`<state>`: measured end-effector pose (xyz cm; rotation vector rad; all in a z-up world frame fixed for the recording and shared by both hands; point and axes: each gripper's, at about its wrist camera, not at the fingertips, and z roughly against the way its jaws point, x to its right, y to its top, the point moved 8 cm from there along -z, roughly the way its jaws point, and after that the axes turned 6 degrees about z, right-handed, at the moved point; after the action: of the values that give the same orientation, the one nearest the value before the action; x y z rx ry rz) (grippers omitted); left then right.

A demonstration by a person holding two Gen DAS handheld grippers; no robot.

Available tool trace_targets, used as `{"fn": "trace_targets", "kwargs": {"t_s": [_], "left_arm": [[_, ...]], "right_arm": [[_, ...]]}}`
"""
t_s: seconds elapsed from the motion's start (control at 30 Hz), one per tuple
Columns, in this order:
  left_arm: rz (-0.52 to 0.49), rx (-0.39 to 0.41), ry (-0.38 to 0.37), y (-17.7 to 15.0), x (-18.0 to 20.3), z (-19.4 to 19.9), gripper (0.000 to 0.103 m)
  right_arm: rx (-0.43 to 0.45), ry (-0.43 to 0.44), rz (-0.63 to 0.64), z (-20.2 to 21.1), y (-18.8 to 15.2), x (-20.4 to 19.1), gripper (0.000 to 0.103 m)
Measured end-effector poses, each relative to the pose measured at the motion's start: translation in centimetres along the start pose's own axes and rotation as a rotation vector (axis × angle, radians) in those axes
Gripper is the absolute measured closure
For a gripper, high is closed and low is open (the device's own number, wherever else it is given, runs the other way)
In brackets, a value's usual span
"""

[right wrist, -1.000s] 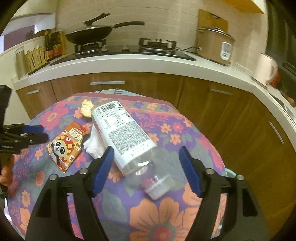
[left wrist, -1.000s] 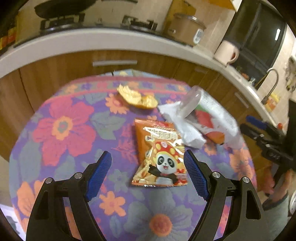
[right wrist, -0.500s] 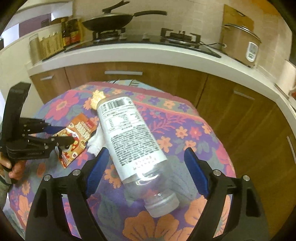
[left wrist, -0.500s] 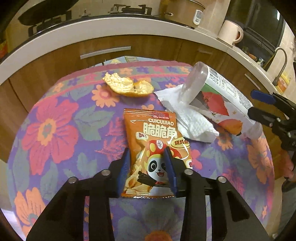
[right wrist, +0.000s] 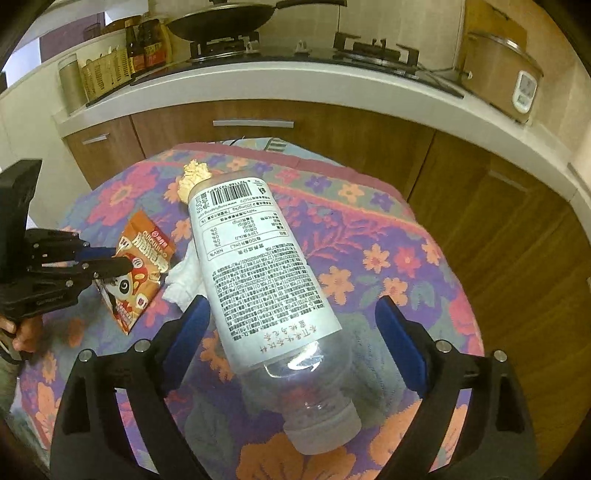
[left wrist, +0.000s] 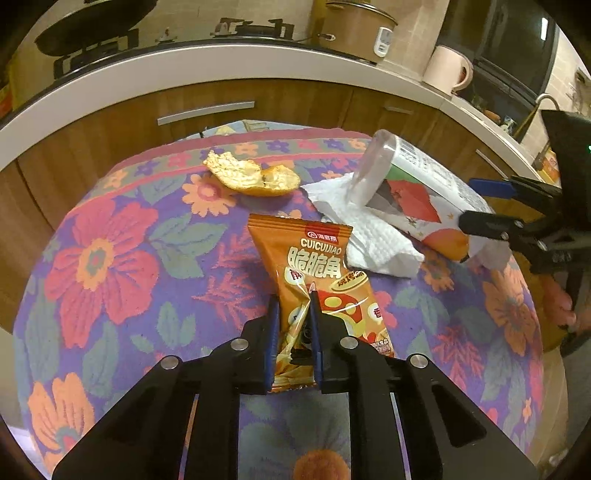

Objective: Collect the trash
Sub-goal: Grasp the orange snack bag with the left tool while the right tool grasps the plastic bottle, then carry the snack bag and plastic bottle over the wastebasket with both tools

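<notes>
Nearest in the left wrist view, the left gripper (left wrist: 293, 317) has its fingers (left wrist: 272, 332) pinched tight on the lower part of the orange snack packet (left wrist: 317, 273), crumpling the foil between the blue pads; the packet runs from 6 o'clock toward the centre of the round surface (left wrist: 110, 266), which is covered by a floral cloth. In the right wrist view, the right gripper (right wrist: 295, 343) has its fingers (right wrist: 400, 343) spread wide either side of the clear plastic bottle (right wrist: 258, 273). The bottle lies tilted across the frame, cap end at 6 o'clock and base toward 11; the left pad is just beside the label, while the right pad stands apart from it. Just past the packet, toward 2 o'clock in the left view, a crumpled white paper towel (left wrist: 369, 236) lies partly under the bottle's base. Further on, at 12 o'clock, an orange peel (left wrist: 255, 177) sits near the far edge of the cloth. Beyond the surface run wooden cabinets (right wrist: 332, 136) under a white counter (right wrist: 258, 74), with a wok (right wrist: 221, 14) on the hob, a rice cooker (right wrist: 498, 77) at 2 o'clock and a pale kettle (left wrist: 447, 70).
</notes>
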<state>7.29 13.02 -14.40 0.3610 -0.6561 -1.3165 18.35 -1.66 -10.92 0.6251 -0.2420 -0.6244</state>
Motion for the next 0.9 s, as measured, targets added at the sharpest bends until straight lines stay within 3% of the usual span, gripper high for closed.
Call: {"fn": "trace_targets", "kwargs": {"t_s": [0.33, 0.43, 0.67, 0.9], "left_arm": [[-0.014, 0.041, -0.046, -0.1, 0.5, 1.6, 0.090], [-0.004, 0.050, -0.071, 0.0, 0.7, 2.1, 0.091], [0.007, 0.056, -0.087, -0.3, 0.7, 2.7, 0.091], [-0.001, 0.071, -0.107, -0.4, 1.4, 3.4, 0.091]], "right_arm": [[-0.077, 0.054, 0.023, -1.4, -0.4, -0.8, 0.018], [-0.097, 0.052, 0.030, -1.7, -0.7, -1.2, 0.029], [-0.076, 0.039, 0.000, -0.9, -1.1, -1.8, 0.036], [0.019, 0.017, -0.016, 1.9, -1.9, -2.6, 0.041]]}}
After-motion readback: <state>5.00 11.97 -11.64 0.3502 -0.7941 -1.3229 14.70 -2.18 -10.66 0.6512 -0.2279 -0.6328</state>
